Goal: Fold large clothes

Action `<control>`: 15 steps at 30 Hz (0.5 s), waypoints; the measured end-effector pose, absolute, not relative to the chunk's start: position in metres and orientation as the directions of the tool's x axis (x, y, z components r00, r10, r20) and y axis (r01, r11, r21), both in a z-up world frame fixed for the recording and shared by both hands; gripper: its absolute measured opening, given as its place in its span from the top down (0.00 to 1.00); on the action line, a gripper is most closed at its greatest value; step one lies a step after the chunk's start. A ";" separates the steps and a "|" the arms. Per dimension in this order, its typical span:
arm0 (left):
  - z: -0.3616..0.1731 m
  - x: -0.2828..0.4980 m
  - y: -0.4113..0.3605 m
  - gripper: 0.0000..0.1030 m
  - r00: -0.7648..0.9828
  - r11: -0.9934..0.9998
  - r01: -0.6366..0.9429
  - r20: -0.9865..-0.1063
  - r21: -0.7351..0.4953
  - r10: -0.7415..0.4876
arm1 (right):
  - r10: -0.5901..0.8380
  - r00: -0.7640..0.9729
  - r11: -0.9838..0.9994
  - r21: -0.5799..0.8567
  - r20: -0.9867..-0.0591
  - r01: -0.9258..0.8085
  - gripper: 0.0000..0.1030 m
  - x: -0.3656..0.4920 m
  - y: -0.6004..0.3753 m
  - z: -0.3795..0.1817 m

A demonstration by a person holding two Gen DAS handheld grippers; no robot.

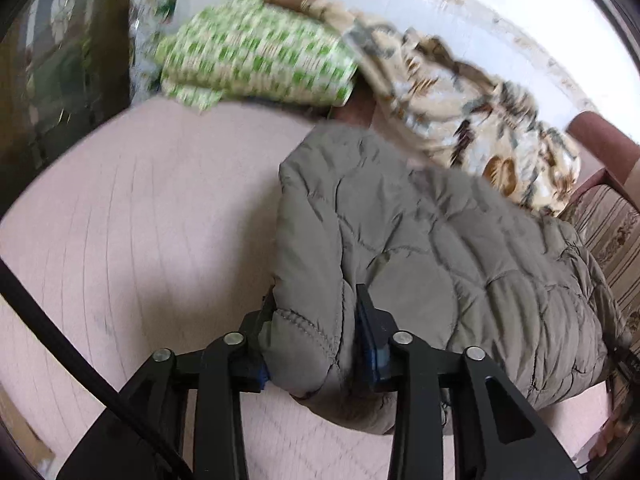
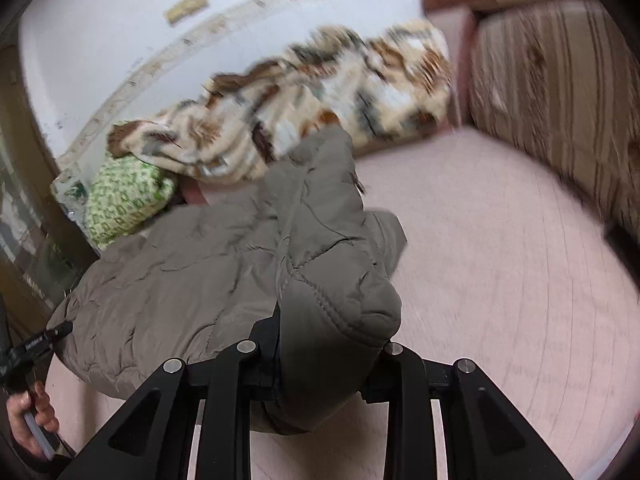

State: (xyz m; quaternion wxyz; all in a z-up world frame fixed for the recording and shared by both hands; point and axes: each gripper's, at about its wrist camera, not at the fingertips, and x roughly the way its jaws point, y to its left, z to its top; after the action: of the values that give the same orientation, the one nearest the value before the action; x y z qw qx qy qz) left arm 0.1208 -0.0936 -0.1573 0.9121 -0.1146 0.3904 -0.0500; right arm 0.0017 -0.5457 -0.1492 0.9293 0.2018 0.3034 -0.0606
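Observation:
A grey-brown quilted puffer jacket (image 1: 420, 240) lies bunched on a pink quilted bed cover (image 1: 140, 220). In the left wrist view my left gripper (image 1: 316, 300) grips a stitched edge of the jacket, and the padded fabric fills the gap between both fingers. In the right wrist view the jacket (image 2: 200, 272) stretches off to the left. My right gripper (image 2: 328, 328) is shut on another stitched corner, which drapes over the fingers and hides their tips. A person's hand (image 2: 28, 420) shows at the lower left, holding the other gripper's handle.
A folded green-checked cloth (image 1: 256, 60) and a brown-and-cream patterned blanket (image 1: 460, 112) lie at the far side against the white wall. A striped upholstered end piece (image 2: 552, 92) borders the pink cover (image 2: 500, 260) on the right. A black cable (image 1: 60, 340) crosses the lower left.

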 end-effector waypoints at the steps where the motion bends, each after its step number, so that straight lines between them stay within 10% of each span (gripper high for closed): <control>1: -0.163 0.123 -0.092 0.56 0.672 0.969 -0.016 -0.720 -0.245 -0.171 | 0.018 0.784 0.896 0.357 -0.620 0.262 0.70 0.004 -0.551 -0.161; 7: -0.183 0.127 -0.070 0.29 0.611 0.956 -0.166 -0.786 -0.243 -0.094 | 0.121 0.703 0.776 0.509 -0.701 0.373 0.46 0.008 -0.584 -0.203; 15: -0.145 0.101 -0.063 0.29 0.750 0.940 -0.312 -0.643 -0.139 0.154 | 0.161 0.752 0.680 0.624 -0.639 0.385 0.38 -0.031 -0.600 -0.195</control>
State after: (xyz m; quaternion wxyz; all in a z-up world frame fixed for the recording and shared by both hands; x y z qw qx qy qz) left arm 0.1015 -0.0627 -0.1455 0.9278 -0.1195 0.3304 0.1254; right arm -0.0314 -0.5996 -0.1945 0.8486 0.3947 0.3460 -0.0658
